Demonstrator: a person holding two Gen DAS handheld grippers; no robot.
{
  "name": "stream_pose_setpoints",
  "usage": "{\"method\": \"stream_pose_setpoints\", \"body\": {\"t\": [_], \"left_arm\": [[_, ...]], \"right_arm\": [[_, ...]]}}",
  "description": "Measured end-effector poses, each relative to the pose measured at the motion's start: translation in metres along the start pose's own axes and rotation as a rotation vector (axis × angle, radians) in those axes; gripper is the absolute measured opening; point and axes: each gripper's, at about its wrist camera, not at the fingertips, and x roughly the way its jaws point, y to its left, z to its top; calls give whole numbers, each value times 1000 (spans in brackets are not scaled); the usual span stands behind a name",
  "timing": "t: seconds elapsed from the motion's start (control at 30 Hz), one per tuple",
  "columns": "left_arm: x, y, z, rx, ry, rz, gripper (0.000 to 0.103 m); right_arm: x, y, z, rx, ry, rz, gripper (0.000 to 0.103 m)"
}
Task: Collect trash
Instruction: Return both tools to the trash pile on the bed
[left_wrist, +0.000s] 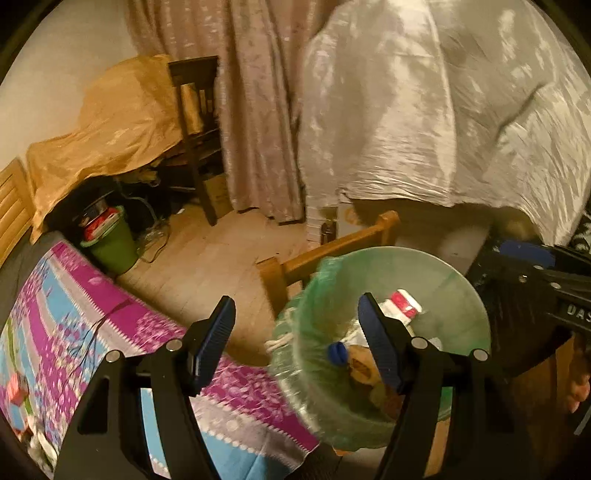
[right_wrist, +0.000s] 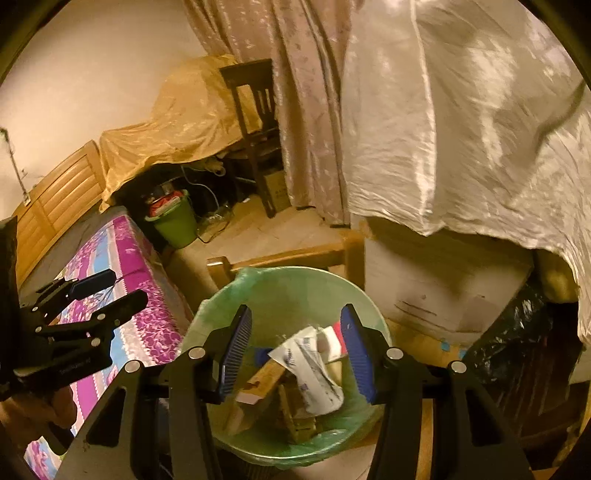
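Observation:
A round bin with a green liner (left_wrist: 443, 269) (right_wrist: 280, 284) stands beside the bed. It holds a plastic bottle with a blue cap (left_wrist: 338, 352) and red label, a crumpled white wrapper (right_wrist: 314, 369) and brown cardboard pieces (right_wrist: 262, 384). My left gripper (left_wrist: 295, 321) is open and empty, above the bin's left rim and the bed edge. My right gripper (right_wrist: 295, 334) is open and empty, directly over the bin's mouth. The left gripper also shows at the left of the right wrist view (right_wrist: 107, 291), and the right gripper shows at the right of the left wrist view (left_wrist: 535, 280).
A bed with a purple and blue floral sheet (left_wrist: 74, 325) (right_wrist: 125, 258) lies to the left. A wooden chair (left_wrist: 332, 251) stands behind the bin. A green bucket (left_wrist: 110, 243) (right_wrist: 177, 221), a dark chair (left_wrist: 195, 129) and cloth-covered furniture (left_wrist: 443, 110) stand further back.

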Motion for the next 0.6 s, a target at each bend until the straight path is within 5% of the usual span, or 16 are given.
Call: {"method": "stream_pose_setpoints", "body": {"t": [0.6], "left_arm": [[-94, 132, -87, -228, -52, 249, 66]], "right_arm": [[-40, 164, -18, -205, -189, 163, 53]]}}
